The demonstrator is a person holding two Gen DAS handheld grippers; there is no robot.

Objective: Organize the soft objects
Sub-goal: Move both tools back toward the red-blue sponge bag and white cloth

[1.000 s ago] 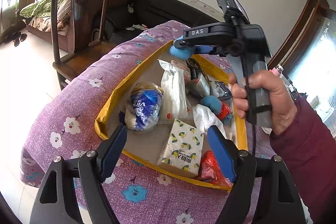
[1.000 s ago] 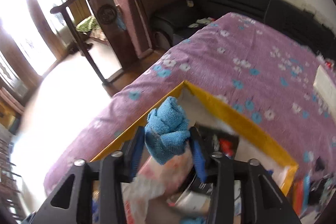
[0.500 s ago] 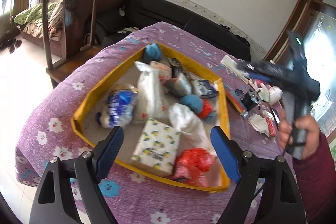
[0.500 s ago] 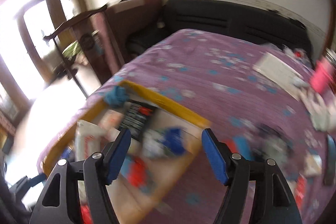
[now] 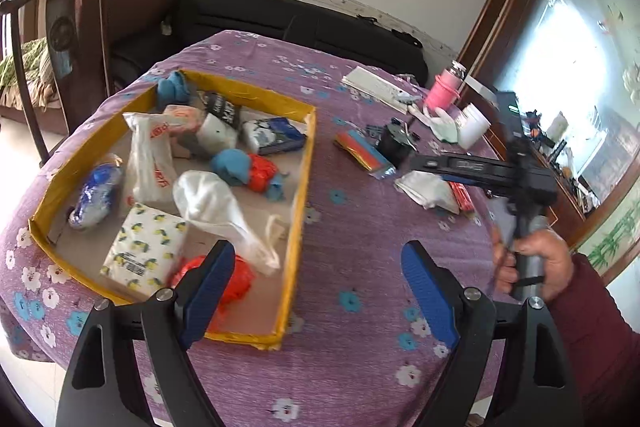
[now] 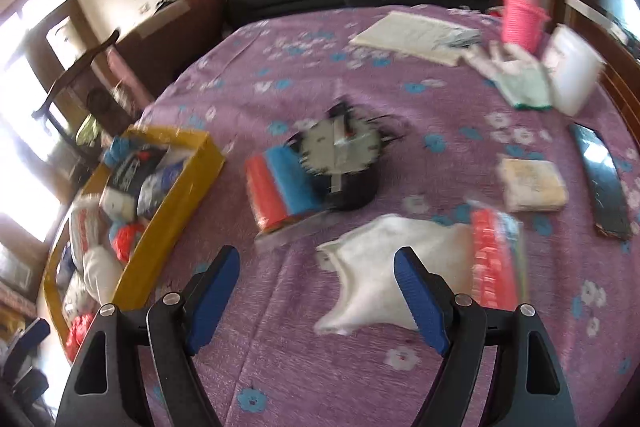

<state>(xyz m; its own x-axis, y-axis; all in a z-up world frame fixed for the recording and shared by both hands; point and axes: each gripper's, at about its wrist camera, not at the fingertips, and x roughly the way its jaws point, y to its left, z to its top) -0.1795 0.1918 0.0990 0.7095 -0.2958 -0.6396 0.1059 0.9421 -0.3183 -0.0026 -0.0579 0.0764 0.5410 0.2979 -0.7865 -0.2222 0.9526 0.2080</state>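
Observation:
A yellow-rimmed cardboard tray (image 5: pixel 302 163) on the purple flowered tablecloth holds several soft things: a blue cloth (image 5: pixel 172 89) in its far corner, a lemon-print tissue pack (image 5: pixel 146 251), white bags and a red bag. My left gripper (image 5: pixel 316 287) is open and empty above the tray's near right corner. My right gripper (image 6: pixel 320 291) is open and empty, hovering just before a white cloth (image 6: pixel 384 267), which also shows in the left wrist view (image 5: pixel 426 187). A red-and-blue pack (image 6: pixel 280 187) lies between tray and cloth.
On the table's right side stand a black round clock-like object (image 6: pixel 342 163), a pink cup (image 6: pixel 520 19), a white tub (image 6: pixel 572 71), a white glove (image 6: pixel 516 75), a red packet (image 6: pixel 496 255), a beige pad (image 6: pixel 532 185) and a dark phone (image 6: pixel 602 177). A wooden chair (image 5: pixel 56 27) stands left.
My right gripper let go of the blue cloth in the tray's far corner, opened, and swung right to above the white cloth. My left gripper drew back and turned right.

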